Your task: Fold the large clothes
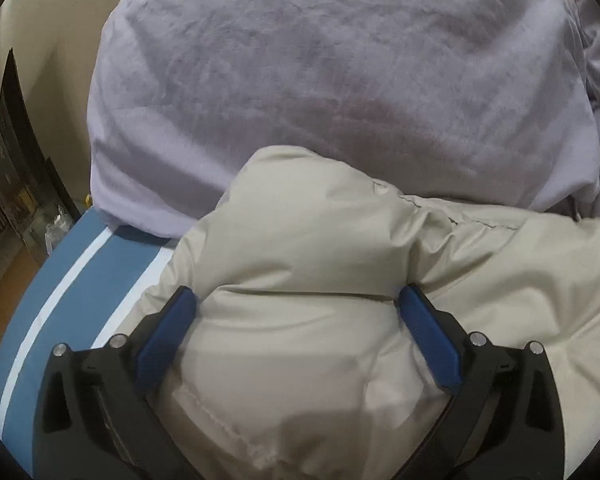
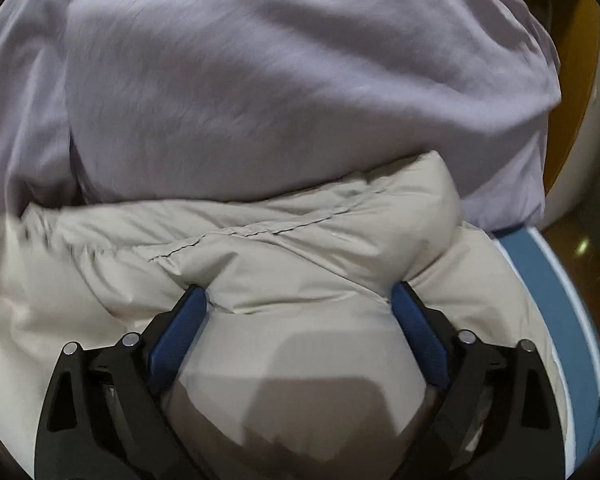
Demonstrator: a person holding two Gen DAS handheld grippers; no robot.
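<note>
A puffy beige jacket (image 1: 308,264) lies on a bed with a blue and white striped sheet (image 1: 72,280). My left gripper (image 1: 298,300) has its jaws wide apart, pressed on either side of a thick bulge of the jacket near its left end. My right gripper (image 2: 300,294) also has its jaws wide apart around a bulge of the same jacket (image 2: 284,256) near its right end. Both sets of blue pads (image 1: 168,336) touch the fabric. A stitched seam runs across the jacket just beyond both grippers.
A large lilac quilt (image 1: 332,72) is heaped right behind the jacket and also fills the right wrist view (image 2: 284,80). The bed's left edge drops to dark furniture (image 1: 12,152). The right edge (image 2: 556,312) borders a wooden floor and a cream wall.
</note>
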